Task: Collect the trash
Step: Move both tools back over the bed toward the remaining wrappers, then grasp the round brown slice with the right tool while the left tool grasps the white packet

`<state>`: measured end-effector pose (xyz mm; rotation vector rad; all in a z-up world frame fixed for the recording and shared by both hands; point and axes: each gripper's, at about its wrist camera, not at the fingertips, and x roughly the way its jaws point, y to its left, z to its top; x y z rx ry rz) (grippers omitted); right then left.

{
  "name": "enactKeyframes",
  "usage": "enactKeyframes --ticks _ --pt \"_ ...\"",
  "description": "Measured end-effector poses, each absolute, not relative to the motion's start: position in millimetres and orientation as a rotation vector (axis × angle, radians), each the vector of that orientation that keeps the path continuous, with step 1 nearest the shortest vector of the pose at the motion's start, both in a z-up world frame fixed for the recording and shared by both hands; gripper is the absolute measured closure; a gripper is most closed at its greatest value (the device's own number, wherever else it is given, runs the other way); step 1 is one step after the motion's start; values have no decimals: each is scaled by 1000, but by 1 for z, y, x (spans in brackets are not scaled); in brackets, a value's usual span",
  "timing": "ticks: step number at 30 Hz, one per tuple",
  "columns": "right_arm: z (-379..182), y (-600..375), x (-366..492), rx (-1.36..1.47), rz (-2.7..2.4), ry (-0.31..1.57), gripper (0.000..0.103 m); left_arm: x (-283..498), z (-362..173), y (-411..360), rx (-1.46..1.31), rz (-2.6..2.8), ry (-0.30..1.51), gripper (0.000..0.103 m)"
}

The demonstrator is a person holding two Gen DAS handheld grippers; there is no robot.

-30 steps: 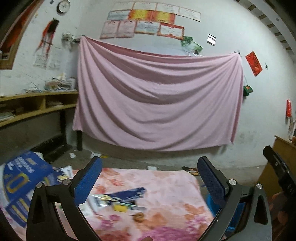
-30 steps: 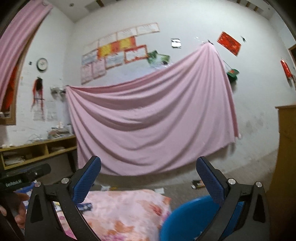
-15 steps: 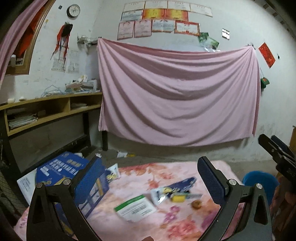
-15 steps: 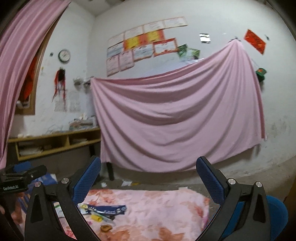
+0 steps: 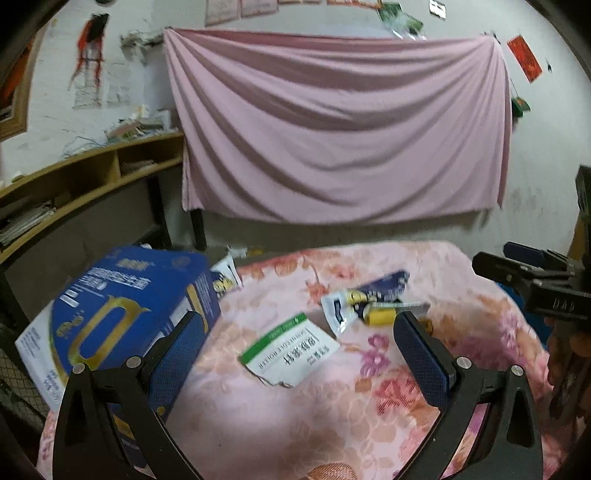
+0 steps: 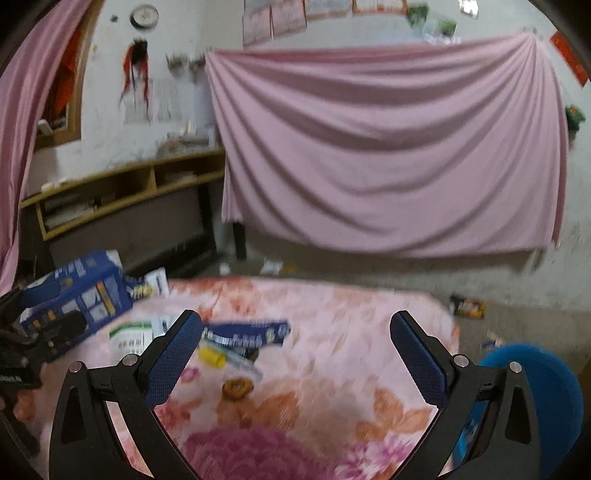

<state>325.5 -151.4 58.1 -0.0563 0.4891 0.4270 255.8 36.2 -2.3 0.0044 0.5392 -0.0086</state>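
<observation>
Over the floral worktop [image 5: 461, 280]:
Left tool [image 5: 295, 354]: released, now lower, nearer the green-white packet [image 5: 291, 350].
Right tool [image 6: 295, 354]: released, tilted down; blue bin [image 6: 546, 387] near right.

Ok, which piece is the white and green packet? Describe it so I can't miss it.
Start at the floral pink cloth covering the table. Near its middle, right of the big blue box, lies the flat packet. It alone is white with a green stripe and black print; the neighbouring wrappers are dark blue and yellow.

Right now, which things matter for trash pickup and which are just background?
Job:
blue box
white-green packet
blue wrapper
yellow tube
blue bin
left gripper and right gripper, both open

Background:
pink sheet
shelf
clock
</observation>
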Motion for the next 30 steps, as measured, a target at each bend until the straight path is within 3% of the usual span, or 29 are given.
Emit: enactKeyframes --ticks 4,7,9,15,26,30 --pt "48 -150 334 -23 467 604 9 268 -13 35 3 -36 602 10" --pt "40 -148 338 -29 483 663 22 278 -20 35 17 -52 656 14" --pt "34 -146 341 -29 498 702 30 284 -25 34 27 -76 690 28" --pt "17 -130 344 -90 549 793 46 299 -39 38 29 -86 772 29" --pt "-3 -112 363 -89 593 906 53 316 -55 37 59 -69 880 29" --pt "-7 -106 367 -95 600 929 56 315 -55 40 68 -33 876 48"
